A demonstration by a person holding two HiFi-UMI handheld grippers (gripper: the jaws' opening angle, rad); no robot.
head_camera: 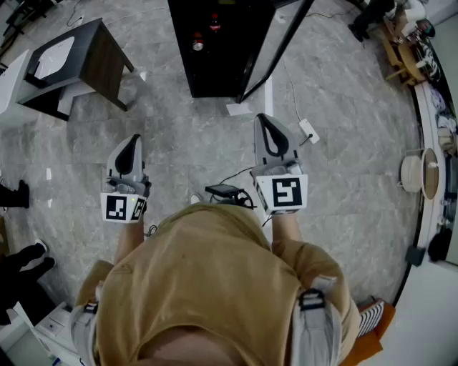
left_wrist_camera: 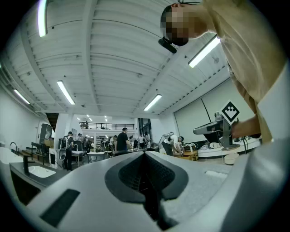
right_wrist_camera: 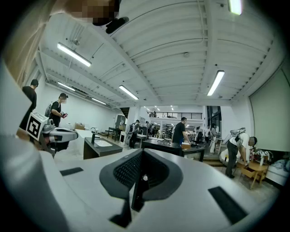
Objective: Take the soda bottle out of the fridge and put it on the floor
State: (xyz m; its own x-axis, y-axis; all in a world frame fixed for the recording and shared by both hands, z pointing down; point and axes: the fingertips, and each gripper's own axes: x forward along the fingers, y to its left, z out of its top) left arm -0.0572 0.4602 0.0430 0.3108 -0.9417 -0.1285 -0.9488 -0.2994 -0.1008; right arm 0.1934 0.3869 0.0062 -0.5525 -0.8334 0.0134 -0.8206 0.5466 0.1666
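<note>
The soda bottle (head_camera: 214, 22) stands inside the open fridge (head_camera: 215, 71), only its red top showing, so it is probably upright; a second cap (head_camera: 197, 44) sits just beside it, and I cannot tell which is meant; the right hand-held gripper (head_camera: 266, 127), jaws closed and empty, is nearer the fridge than the left hand-held gripper (head_camera: 132, 145), likewise closed on nothing.

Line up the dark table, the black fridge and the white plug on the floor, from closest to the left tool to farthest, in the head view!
1. dark table: just ahead and left of the left tool.
2. black fridge: ahead, toward the middle.
3. white plug: on the floor, far over on the right side.
</note>
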